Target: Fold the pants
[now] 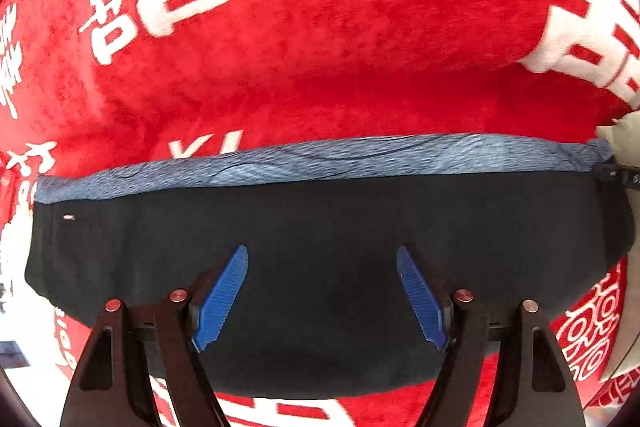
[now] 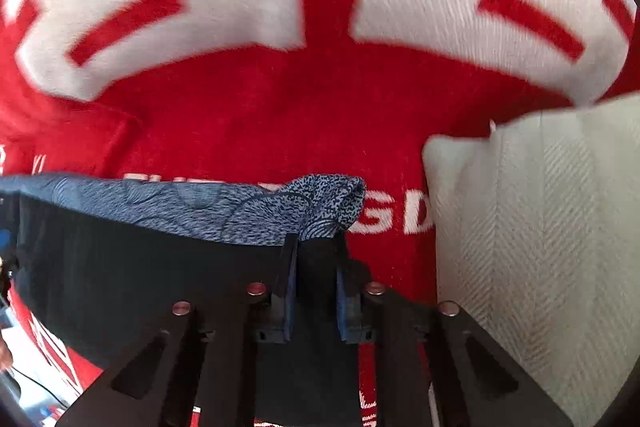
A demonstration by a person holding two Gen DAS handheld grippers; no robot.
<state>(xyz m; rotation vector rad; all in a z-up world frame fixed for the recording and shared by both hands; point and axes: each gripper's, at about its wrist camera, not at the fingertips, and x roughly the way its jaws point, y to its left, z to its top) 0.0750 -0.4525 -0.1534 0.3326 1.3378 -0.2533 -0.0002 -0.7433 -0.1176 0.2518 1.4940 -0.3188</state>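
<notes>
Black pants [image 1: 320,227] lie folded flat across a red blanket, with a blue-grey patterned layer [image 1: 320,157] showing along their far edge. My left gripper [image 1: 322,253] hangs open just over the middle of the black cloth, its blue pads [image 1: 222,299] wide apart with nothing between them. In the right wrist view the pants [image 2: 120,267] run off to the left, and the patterned layer [image 2: 248,211] bunches at their right end. My right gripper [image 2: 316,247] stands narrow at that end corner, with black cloth filling the gap between its pads.
The red plush blanket [image 1: 340,47] with large white characters covers the whole surface. A cream ribbed cushion or cloth [image 2: 540,227] lies right beside the right gripper, close to the pants' end. The blanket's edge and a pale floor show at the lower left [image 1: 16,307].
</notes>
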